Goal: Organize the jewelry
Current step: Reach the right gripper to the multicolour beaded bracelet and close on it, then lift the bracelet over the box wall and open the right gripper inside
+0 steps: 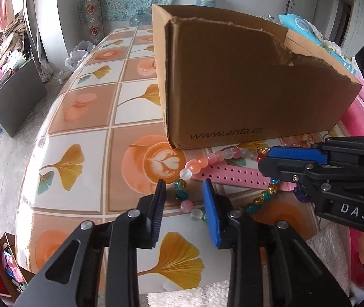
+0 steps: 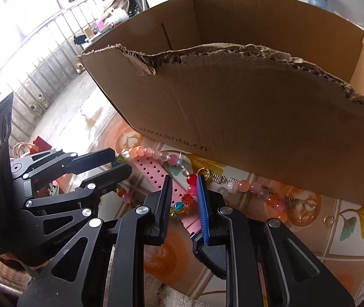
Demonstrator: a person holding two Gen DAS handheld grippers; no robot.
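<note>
Both grippers narrowed around the bead strand (image 1: 197, 165), which lies on the table (image 1: 79, 117) at the box's (image 1: 245, 84) 6 o'clock. Left gripper (image 1: 184, 186) straddles the beads, pads apparently not pressing; right gripper (image 2: 183, 181) likewise. Advice: seat pads on a bead, then lift evenly.

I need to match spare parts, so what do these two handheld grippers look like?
Both are black, with cut-out linkage arms joined by round silver pins. Each has one black ribbed pad and one blue ribbed pad. The right gripper carries white "DAS" lettering; the left gripper has small pale lettering on one arm and a black block behind it.
</note>
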